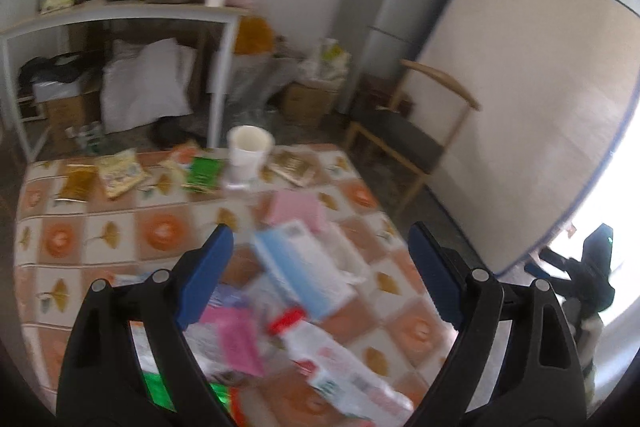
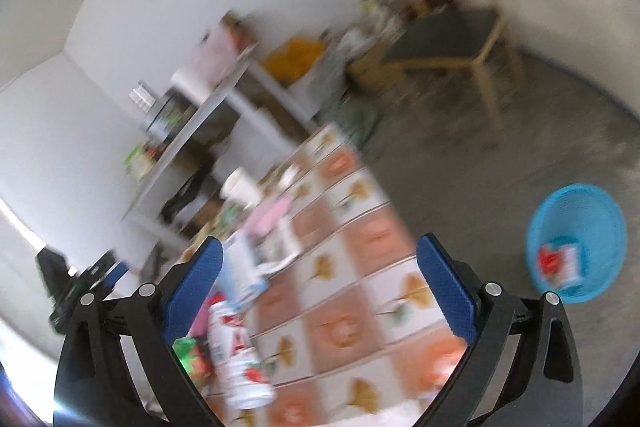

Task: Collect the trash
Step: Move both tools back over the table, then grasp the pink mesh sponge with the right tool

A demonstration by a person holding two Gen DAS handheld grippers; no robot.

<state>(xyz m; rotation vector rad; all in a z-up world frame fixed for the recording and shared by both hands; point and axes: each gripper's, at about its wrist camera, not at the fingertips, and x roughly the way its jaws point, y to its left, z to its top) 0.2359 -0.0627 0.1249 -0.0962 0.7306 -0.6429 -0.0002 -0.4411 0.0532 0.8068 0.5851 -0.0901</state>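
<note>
Though blurred, both hand-held grippers (image 1: pixel 320 275) (image 2: pixel 320 283) agape, empty; wrappers (image 1: pixel 236 339) possibly plastic, basket (image 2: pixel 576 247) contents unclear.

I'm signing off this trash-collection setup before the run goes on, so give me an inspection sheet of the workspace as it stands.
Surface: table under an orange and white patterned cloth, mostly covered.
Job's things: blue basket on the floor, one red and white wrapper inside; blue and white box, pink packet and snack packets on the table.
Clutter: white paper cup upright at the far edge.
Grippers: left gripper and right gripper open, nothing between the pads.
Cables: nothing seen.
Surroundings: wooden chair, grey fridge, loaded white shelf table, leaning board.
</note>
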